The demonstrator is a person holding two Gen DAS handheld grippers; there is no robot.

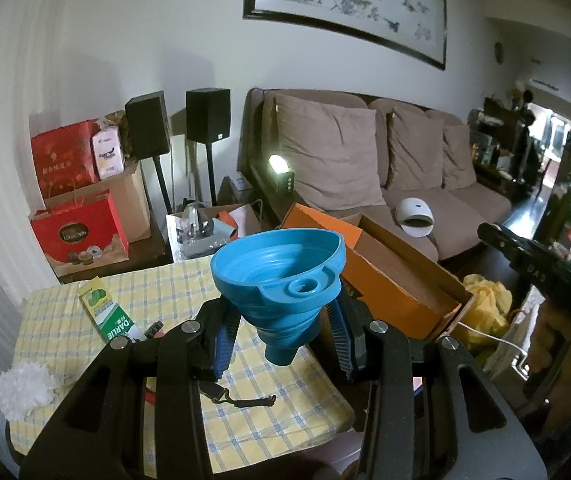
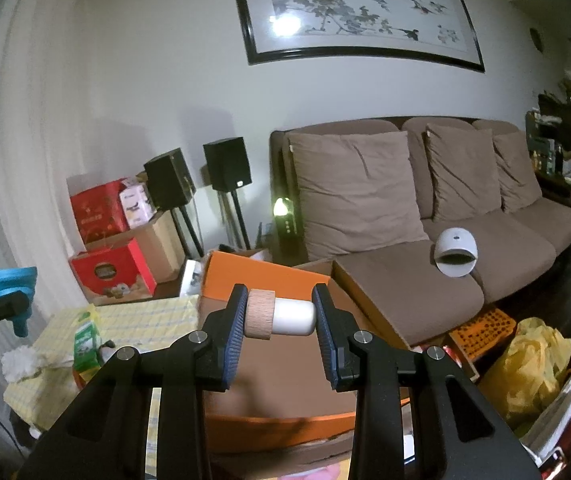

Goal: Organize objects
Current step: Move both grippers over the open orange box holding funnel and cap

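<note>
Step in hand, as judged: two items are held lifted ahead of stowing in the orange box [image 2: 269,364].

A blue funnel [image 1: 281,276] is pinched at its collapsible cone by the jaws of the left gripper [image 1: 285,320], spout downward, above the bench [image 1: 245,432] with the checked cloth.

A white stopper with a wooden cap [image 2: 279,317] is clamped end to end, lying crosswise, between the jaws of the right gripper [image 2: 279,322], above the box's open interior.

Next move probably calls for lowering each item into the box before the jaws are spread.
</note>
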